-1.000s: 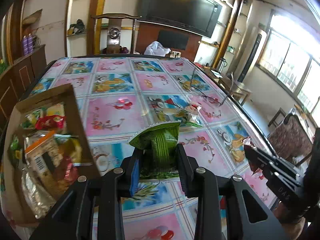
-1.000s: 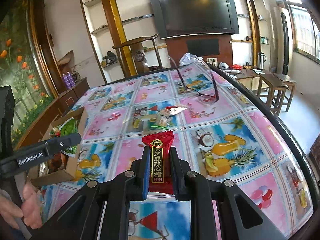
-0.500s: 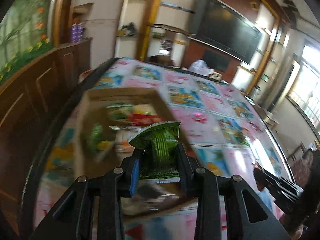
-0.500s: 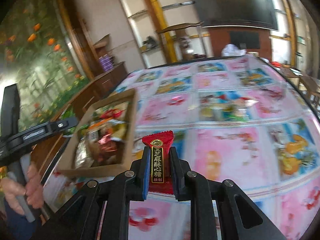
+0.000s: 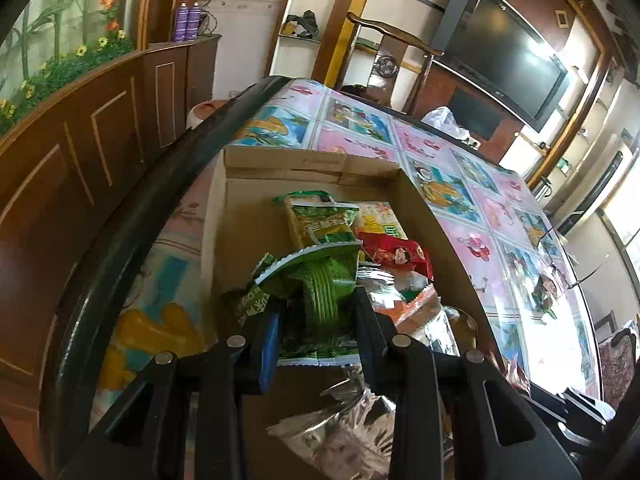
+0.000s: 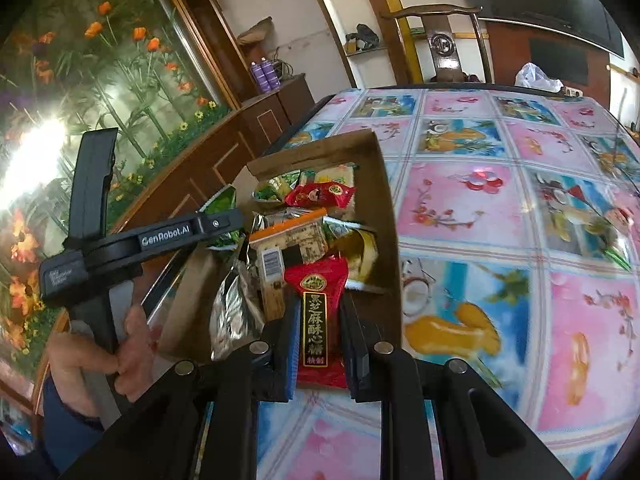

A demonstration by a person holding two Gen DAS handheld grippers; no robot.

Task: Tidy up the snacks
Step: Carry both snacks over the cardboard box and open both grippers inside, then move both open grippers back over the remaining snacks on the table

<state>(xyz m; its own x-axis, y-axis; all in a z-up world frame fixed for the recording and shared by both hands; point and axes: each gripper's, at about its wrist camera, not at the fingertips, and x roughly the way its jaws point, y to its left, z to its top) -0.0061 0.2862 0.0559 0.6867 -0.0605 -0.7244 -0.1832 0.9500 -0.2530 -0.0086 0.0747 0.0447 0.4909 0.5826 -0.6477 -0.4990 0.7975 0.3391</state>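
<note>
1. Dining table (image 6: 500, 216) with a fruit-and-flower print cloth fills both views; cardboard box (image 5: 304, 168) sits near its dark rim beside a wood-panelled cabinet (image 5: 80, 132).
2. Left gripper (image 5: 316, 312) is clamped on a green snack packet (image 5: 324, 292), held over the box interior (packet crumpled at the top).
3. Right gripper (image 6: 320, 332) is pinched tight on a red candy packet (image 6: 318, 320) with a black label, at the box's near corner, over its edge.
4. Box already holds a pile: red wrapper (image 5: 396, 256), green bag (image 5: 320, 220), orange-edged pack with barcode (image 6: 288, 244), silver foil bags (image 5: 344, 440).
5. Right view: a hand (image 6: 124, 352) grips the left tool's handle, left of the box.
6. Background: wall TV (image 5: 504, 56), wooden chair (image 6: 444, 40), shelves.
</note>
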